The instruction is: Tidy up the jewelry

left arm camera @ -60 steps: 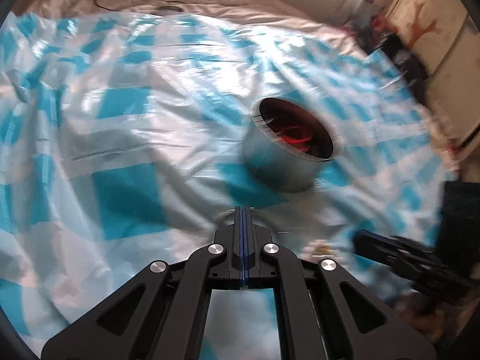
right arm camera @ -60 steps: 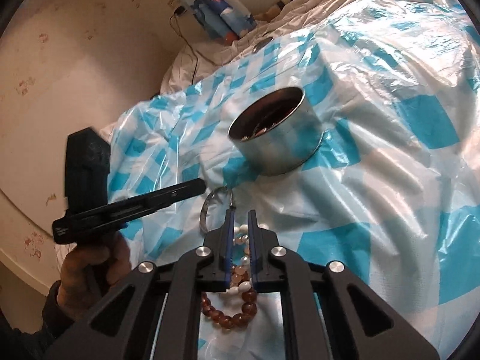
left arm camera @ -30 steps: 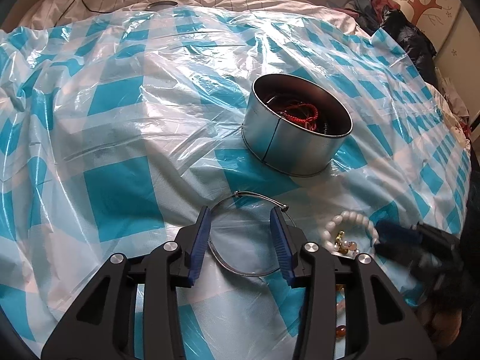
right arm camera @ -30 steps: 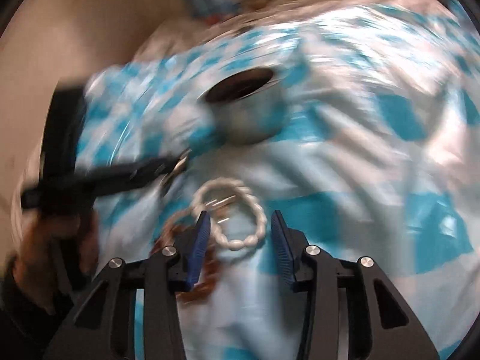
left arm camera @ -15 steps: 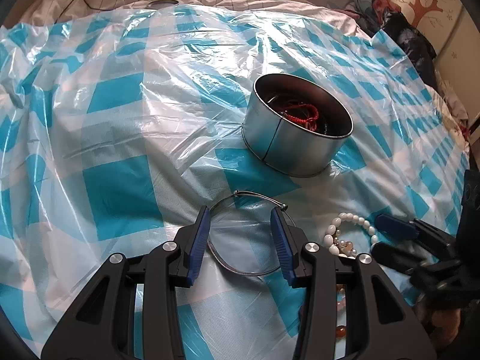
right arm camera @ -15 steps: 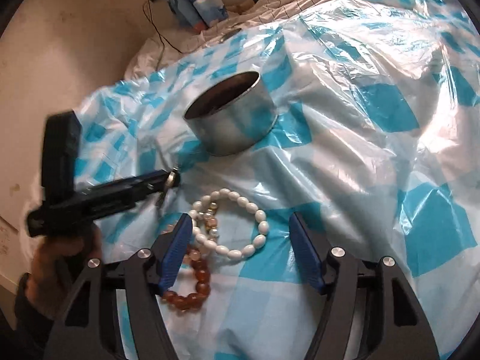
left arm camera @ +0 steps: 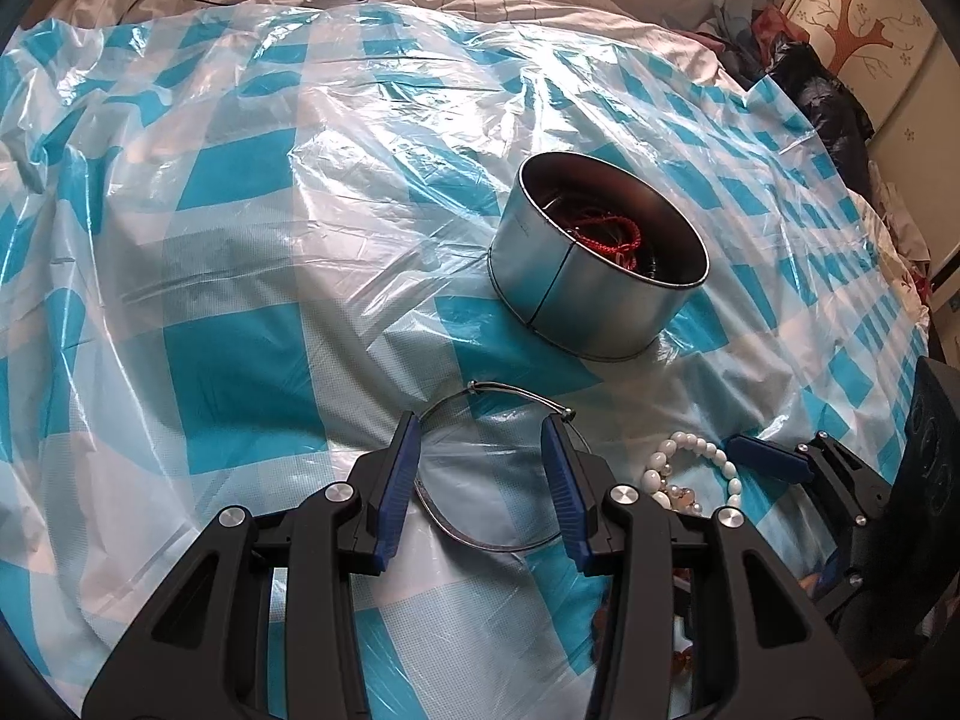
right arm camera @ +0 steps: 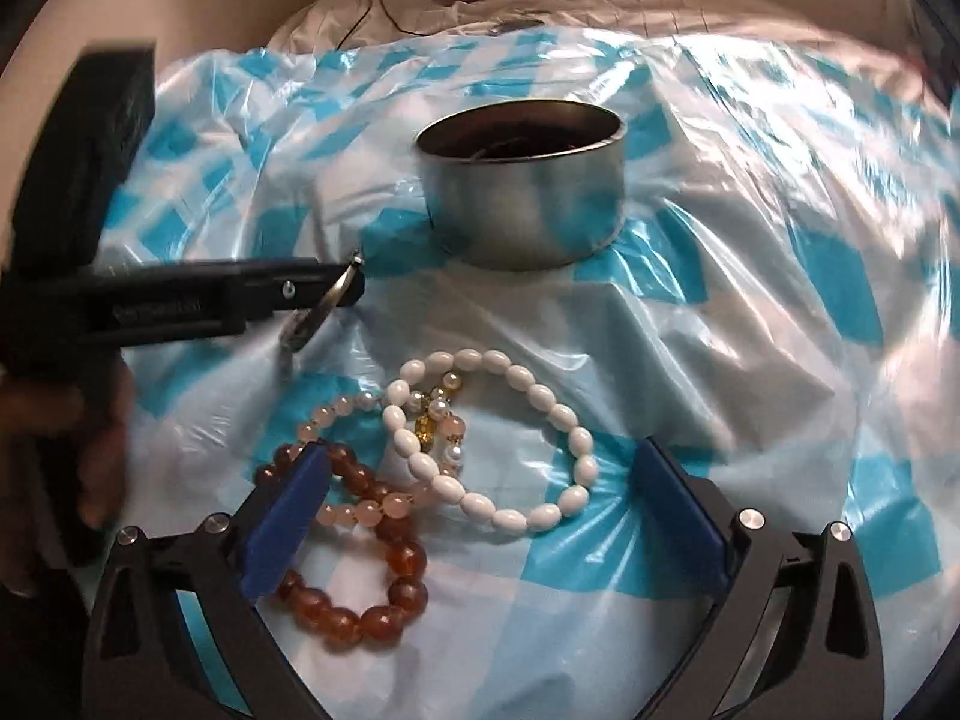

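My left claw (left arm camera: 486, 468) points down at the bed with its blue pads part way apart, set on either side of a thin silver bangle (left arm camera: 480, 531) that lies on the blue-and-white checked plastic sheet (left arm camera: 240, 276); whether the pads press on the wire I cannot tell. My right claw (right arm camera: 480, 504) has just been opening and its jaws now stand wide apart, gripping nothing, with a white bead bracelet (right arm camera: 516, 516) lying on the sheet between them. An amber bead bracelet (right arm camera: 384, 588) lies partly under its left pad, tangled with a pale pink bead bracelet (right arm camera: 354, 405). The round metal tin (left arm camera: 594, 282) stands upright further back on the sheet, beyond the bracelets, with red cord (left arm camera: 612, 234) inside. In the right view a hand (right arm camera: 72, 420) grips the left claw's handle at the edge.
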The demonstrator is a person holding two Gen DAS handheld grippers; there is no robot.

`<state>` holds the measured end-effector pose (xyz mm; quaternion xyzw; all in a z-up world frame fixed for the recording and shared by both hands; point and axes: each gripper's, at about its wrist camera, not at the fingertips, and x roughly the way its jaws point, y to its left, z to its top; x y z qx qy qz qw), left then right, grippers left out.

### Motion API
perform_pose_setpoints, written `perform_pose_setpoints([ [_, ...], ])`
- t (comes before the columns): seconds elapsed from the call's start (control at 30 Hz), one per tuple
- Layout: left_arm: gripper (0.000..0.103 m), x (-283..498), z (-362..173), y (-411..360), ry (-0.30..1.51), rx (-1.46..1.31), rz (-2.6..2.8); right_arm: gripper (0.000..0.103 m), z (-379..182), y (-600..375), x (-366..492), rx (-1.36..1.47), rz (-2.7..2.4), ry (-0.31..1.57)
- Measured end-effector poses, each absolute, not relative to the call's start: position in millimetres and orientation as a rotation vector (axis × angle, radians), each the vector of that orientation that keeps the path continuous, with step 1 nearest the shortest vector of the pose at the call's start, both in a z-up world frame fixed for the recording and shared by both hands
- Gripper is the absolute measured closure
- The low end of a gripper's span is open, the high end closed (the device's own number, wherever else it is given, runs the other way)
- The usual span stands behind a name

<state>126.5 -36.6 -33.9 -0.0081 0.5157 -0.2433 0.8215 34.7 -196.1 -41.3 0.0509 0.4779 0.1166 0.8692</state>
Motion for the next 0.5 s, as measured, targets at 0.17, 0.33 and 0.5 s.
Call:
perform_pose_setpoints([
  [0.17,0.063,126,-34,-37,1.095,-0.013,-0.516,0.006,-45,-238,45,0.417,0.381,0.939],
  [0.33,0.063,125,-34,-39,1.094,-0.003,-0.512,0.006,-45,-237,49,0.403,0.424,0.973],
  [0.5,0.063,126,-34,-39,1.097,-0.006,-0.513,0.006,-38,-236,31,0.377,0.391,0.932],
])
